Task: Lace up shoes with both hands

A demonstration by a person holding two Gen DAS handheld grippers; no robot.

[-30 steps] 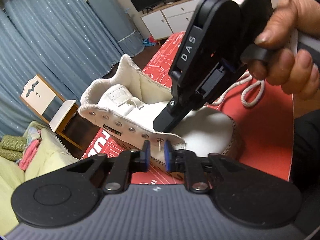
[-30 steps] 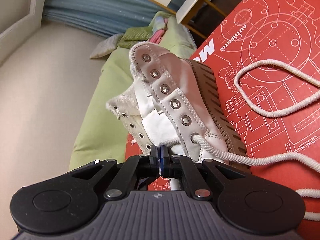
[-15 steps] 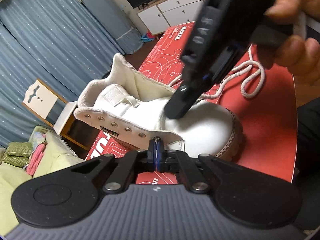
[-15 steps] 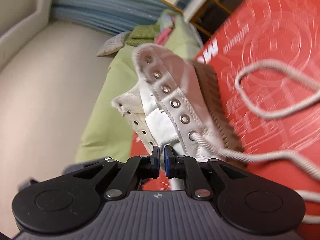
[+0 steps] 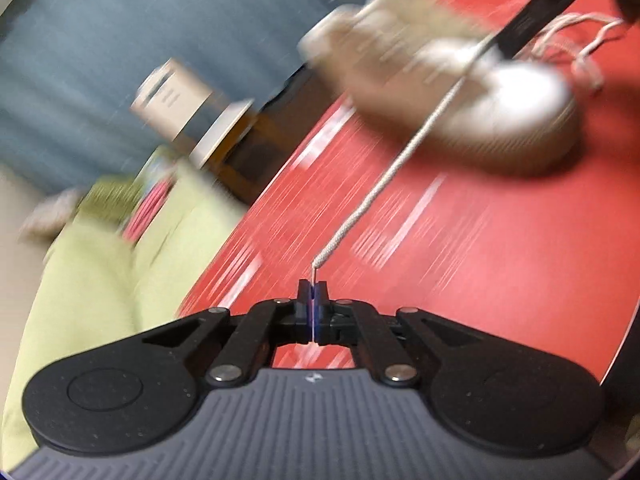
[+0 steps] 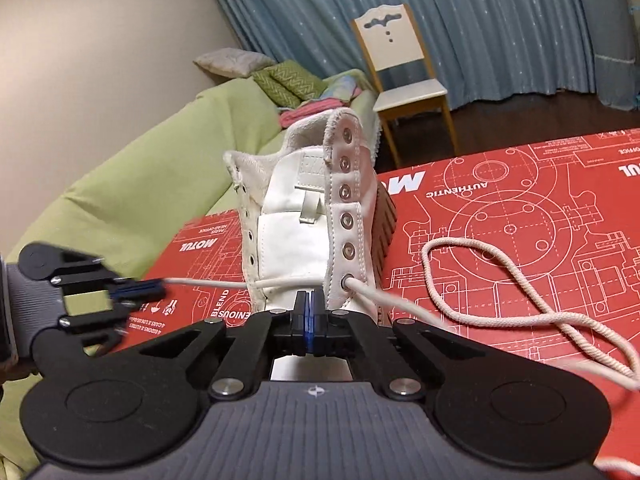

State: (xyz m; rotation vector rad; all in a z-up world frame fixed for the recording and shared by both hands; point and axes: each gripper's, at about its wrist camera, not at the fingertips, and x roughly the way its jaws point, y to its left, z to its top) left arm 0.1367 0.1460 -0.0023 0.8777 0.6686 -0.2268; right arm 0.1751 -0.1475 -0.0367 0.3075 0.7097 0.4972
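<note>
A white high-top shoe [image 6: 304, 216] stands on the red mat [image 6: 520, 208], toe toward my right gripper. A cream lace [image 6: 472, 288] runs through the two lowest eyelets. Its long end lies in loops on the mat at the right. My left gripper [image 5: 313, 292] is shut on the lace's thin tip, and the lace [image 5: 400, 160] stretches straight from it up to the blurred shoe [image 5: 460, 80]. The right wrist view shows the left gripper [image 6: 138, 291] to the left of the shoe, holding that end. My right gripper [image 6: 308, 308] is shut at the shoe's toe with nothing seen between its pads.
A green sofa [image 6: 132, 168] with cushions and folded cloths lies beyond the mat's left edge. A white wooden chair [image 6: 400, 64] stands before blue curtains [image 6: 500, 12]. Several upper eyelets [image 6: 345, 192] on both flaps hold no lace.
My left gripper shut on the lace tip at the eyelet and drew back from the shoe, pulling the lace taut. My right gripper rolled upright, opened briefly and shut again.
</note>
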